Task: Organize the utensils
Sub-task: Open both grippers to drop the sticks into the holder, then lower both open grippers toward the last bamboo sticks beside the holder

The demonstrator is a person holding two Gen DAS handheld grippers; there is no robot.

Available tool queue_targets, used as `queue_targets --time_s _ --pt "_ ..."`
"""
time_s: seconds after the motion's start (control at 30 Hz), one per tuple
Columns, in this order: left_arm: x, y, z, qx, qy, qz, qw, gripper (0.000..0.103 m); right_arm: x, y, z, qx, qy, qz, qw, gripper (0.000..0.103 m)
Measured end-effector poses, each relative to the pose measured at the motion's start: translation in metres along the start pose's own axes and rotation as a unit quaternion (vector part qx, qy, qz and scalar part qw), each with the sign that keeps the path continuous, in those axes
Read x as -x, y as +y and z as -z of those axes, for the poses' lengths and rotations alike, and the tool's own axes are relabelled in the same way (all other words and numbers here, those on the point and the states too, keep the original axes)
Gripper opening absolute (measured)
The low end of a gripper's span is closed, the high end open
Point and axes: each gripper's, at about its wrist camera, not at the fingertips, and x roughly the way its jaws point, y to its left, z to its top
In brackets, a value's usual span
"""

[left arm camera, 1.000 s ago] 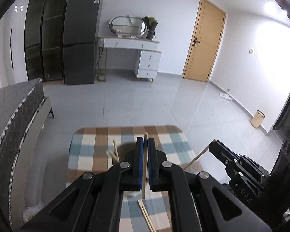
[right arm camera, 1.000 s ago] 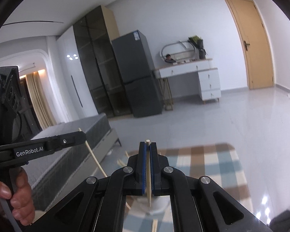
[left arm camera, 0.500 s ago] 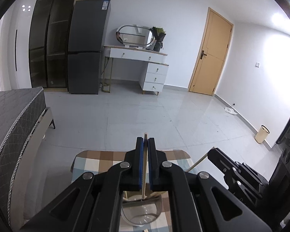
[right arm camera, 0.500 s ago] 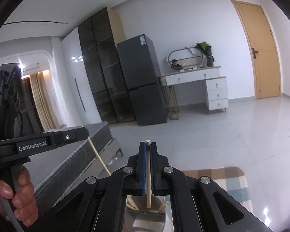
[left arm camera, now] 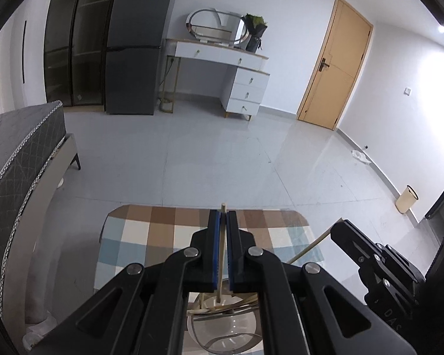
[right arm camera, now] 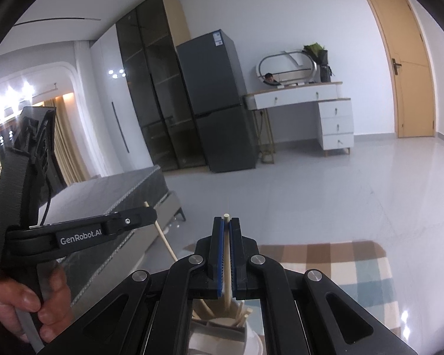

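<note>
My left gripper (left arm camera: 222, 222) is shut on a pale wooden chopstick (left arm camera: 221, 254) that stands upright between the blue pads, its lower end over a clear glass cup (left arm camera: 222, 328) holding several chopsticks. My right gripper (right arm camera: 228, 230) is shut on a second chopstick (right arm camera: 227, 263), held upright above the same cup (right arm camera: 222, 325). Both hover over the checked tablecloth (left arm camera: 151, 236). The right gripper also shows in the left wrist view at lower right (left arm camera: 340, 230), the left one in the right wrist view (right arm camera: 145, 216), held by a hand (right arm camera: 29, 304).
The small checked table (right arm camera: 355, 269) drops off to grey tiled floor (left arm camera: 216, 159) beyond. A dark bed (left arm camera: 14, 153) lies to the left. A fridge (left arm camera: 139, 44), a white dresser (left arm camera: 222, 68) and a wooden door (left arm camera: 334, 71) line the far wall.
Both grippers have moved back and down over the table with their chopsticks. The loose chopsticks on the cloth have left view and the glass cup now sits under both jaws.
</note>
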Motion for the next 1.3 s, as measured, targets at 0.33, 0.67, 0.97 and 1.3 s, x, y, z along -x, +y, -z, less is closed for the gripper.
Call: queue_targets --time_s 0.33,0.67,0.97,1.3 --pt "-0.001 0.003 0.002 0.012 0.041 0.019 0.9989 0.000 0.003 0.003 0.004 0.012 0.019 -0.009 1.000 0.006" --pt "0.035 -0.006 0.014 0.015 0.040 -0.007 0.9991 0.038 0.044 -0.003 0.007 -0.005 0.022 0.016 1.000 0.029" --pt "0.098 -0.031 0.027 0.004 -0.005 -0.039 0.9992 0.064 0.114 0.002 0.015 -0.016 0.001 0.024 1.000 0.053" --pt "0.153 -0.050 0.053 0.023 -0.042 -0.043 0.9979 0.082 0.183 0.022 0.027 -0.010 -0.038 0.020 0.999 0.070"
